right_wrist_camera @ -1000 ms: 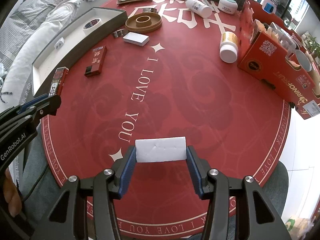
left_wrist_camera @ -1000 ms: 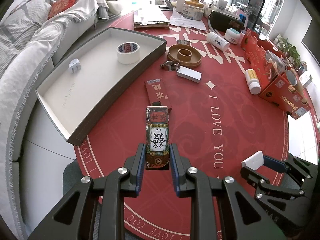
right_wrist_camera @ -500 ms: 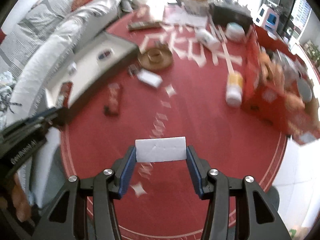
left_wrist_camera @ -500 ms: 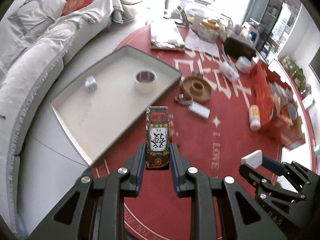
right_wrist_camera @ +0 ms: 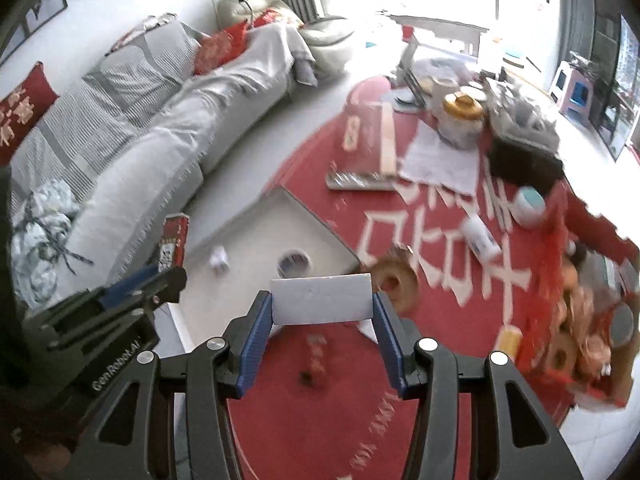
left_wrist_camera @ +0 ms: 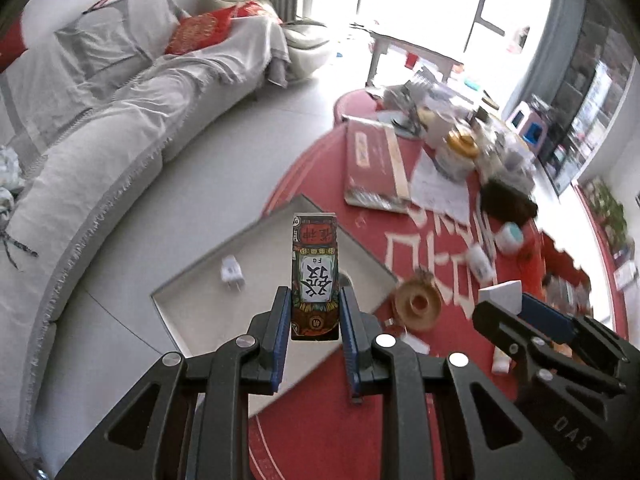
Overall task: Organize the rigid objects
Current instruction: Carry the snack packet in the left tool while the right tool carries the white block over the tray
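My left gripper (left_wrist_camera: 314, 320) is shut on a red and black card box (left_wrist_camera: 315, 276) and holds it upright, high above the white tray (left_wrist_camera: 192, 300). My right gripper (right_wrist_camera: 321, 316) is shut on a white box (right_wrist_camera: 321, 298), also raised. The tray (right_wrist_camera: 276, 220) holds a tape roll (right_wrist_camera: 294, 263) and a white plug (left_wrist_camera: 231, 271). The right gripper also shows in the left wrist view (left_wrist_camera: 516, 312), and the left gripper in the right wrist view (right_wrist_camera: 160, 276) with its card box (right_wrist_camera: 173, 242).
A brown round dish (left_wrist_camera: 418, 304) sits right of the tray on the red round table (left_wrist_camera: 420, 240). White bottles (right_wrist_camera: 480, 236), a book (left_wrist_camera: 372, 164), papers, a tin and an orange carton (right_wrist_camera: 580, 320) crowd the far and right side. A grey sofa (left_wrist_camera: 100, 152) lies left.
Both grippers have risen and tilted up and forward with their boxes; the view now takes in the sofa and the far table. The tray has come under the left gripper.
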The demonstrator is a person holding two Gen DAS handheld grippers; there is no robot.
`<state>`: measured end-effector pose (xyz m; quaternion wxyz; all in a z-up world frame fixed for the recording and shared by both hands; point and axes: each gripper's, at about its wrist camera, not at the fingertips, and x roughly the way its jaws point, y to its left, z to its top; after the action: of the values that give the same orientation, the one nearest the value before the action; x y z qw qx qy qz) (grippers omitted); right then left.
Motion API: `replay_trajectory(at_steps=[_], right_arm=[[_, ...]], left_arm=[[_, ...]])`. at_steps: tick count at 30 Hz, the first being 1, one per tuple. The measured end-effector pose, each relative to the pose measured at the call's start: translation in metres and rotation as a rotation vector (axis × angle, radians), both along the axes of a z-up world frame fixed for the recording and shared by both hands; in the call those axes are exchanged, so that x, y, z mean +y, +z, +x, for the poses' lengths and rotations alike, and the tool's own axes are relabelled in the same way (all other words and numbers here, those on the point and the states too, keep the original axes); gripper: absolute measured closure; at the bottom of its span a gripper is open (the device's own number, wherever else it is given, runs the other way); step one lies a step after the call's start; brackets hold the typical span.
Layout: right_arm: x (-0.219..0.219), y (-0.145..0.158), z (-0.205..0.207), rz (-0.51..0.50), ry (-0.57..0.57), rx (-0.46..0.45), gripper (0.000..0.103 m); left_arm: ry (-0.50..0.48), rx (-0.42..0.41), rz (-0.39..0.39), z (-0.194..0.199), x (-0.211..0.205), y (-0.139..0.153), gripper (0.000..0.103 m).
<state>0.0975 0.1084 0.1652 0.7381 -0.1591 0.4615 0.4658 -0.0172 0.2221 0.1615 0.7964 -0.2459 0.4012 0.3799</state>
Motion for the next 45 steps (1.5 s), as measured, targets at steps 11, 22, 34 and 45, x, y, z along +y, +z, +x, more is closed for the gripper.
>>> replay_trajectory(at_steps=[11, 22, 34, 45], right_arm=[[0.063, -0.009, 0.023, -0.029, 0.017, 0.023, 0.051], [0.094, -0.049, 0.033, -0.079, 0.016, 0.084, 0.051], [0.126, -0.093, 0.035, -0.138, 0.036, 0.135, 0.051], [0.142, -0.118, 0.036, -0.18, 0.047, 0.161, 0.051]], left_arm=[[0.074, 0.088, -0.036, 0.008, 0.041, -0.039, 0.077], [0.134, 0.162, -0.063, 0.013, 0.07, -0.077, 0.077], [0.161, 0.221, -0.121, 0.021, 0.084, -0.116, 0.077], [0.174, 0.251, -0.155, 0.02, 0.097, -0.139, 0.077]])
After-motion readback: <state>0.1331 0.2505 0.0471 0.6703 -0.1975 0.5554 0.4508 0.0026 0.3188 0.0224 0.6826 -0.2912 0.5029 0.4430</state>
